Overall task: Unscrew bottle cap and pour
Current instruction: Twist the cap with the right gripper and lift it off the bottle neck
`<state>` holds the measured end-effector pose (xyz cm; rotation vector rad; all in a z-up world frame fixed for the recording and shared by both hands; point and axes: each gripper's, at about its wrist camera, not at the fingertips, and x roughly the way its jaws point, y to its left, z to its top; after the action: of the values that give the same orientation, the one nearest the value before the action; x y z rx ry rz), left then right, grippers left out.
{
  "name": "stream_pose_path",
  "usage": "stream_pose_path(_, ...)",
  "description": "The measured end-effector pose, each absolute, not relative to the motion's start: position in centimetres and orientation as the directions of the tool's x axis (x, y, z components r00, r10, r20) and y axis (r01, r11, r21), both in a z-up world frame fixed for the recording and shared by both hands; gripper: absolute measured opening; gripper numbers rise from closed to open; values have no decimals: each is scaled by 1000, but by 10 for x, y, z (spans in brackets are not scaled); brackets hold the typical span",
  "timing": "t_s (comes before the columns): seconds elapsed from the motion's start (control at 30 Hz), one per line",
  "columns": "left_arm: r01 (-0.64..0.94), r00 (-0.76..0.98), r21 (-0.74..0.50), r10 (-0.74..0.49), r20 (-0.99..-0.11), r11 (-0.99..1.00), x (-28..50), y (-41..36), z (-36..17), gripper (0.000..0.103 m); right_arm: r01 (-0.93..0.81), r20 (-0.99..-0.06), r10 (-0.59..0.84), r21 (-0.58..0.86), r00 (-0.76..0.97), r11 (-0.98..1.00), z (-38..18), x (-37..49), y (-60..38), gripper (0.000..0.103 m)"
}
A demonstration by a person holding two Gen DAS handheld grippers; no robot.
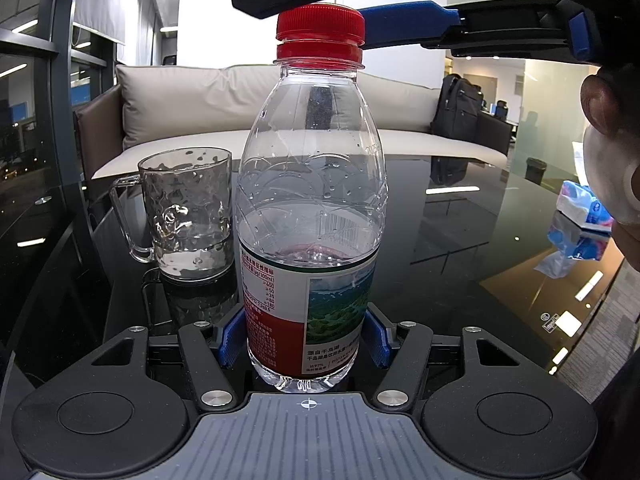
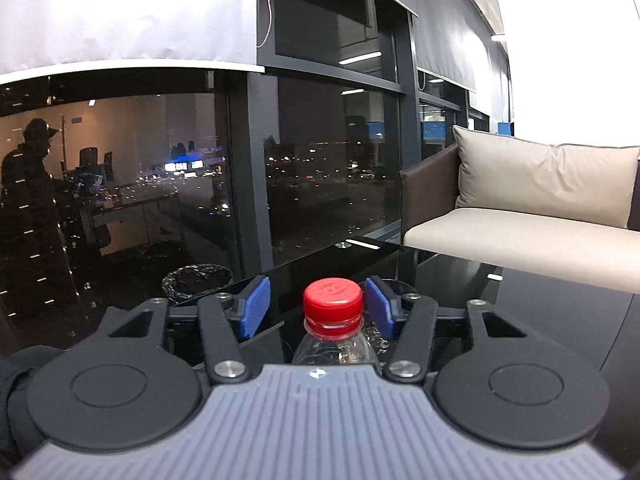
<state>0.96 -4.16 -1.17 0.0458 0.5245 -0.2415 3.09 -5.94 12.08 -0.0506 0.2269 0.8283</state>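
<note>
A clear water bottle point(image 1: 312, 208) with a red cap point(image 1: 320, 26) stands upright on the black glass table point(image 1: 460, 248), about half full. My left gripper point(image 1: 304, 340) is shut on the bottle's labelled lower body, blue pads on both sides. My right gripper point(image 2: 318, 306) is open around the cap point(image 2: 333, 302); its right pad point(image 2: 378, 308) is next to the cap, its left pad point(image 2: 254, 306) stands apart. In the left wrist view the right gripper's fingers point(image 1: 404, 16) reach in from the right at cap height. A glass mug point(image 1: 188, 212) with a little water stands left of the bottle.
A beige sofa point(image 1: 248, 108) stands behind the table, with a black backpack point(image 1: 456, 108) on it. A blue tissue pack point(image 1: 584, 212) lies on the table at the right. The person's masked face point(image 1: 608, 152) is close at the right. A bin point(image 2: 198, 280) stands by the dark windows.
</note>
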Motion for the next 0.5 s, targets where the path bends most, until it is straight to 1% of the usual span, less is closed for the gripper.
stream_pose_path(0.07,240,838,-19,-217,-501,971,10,-41,-11,56,-726,-221,713,36,665,687,120,31,-59,45)
stream_pose_path(0.13,240,838,-19,-216,-501,971,10,-42,-12,56,-714,-224,700,25,678,700,119,33,-59,36)
stream_pose_path(0.17,240,838,-18,-216,-501,971,10,-42,-11,56,-711,-225,697,24,681,703,118,33,-59,33)
stream_pose_path(0.5,240,837,-17,-216,-502,971,10,-44,-11,56,-733,-238,714,16,658,680,117,38,-68,33)
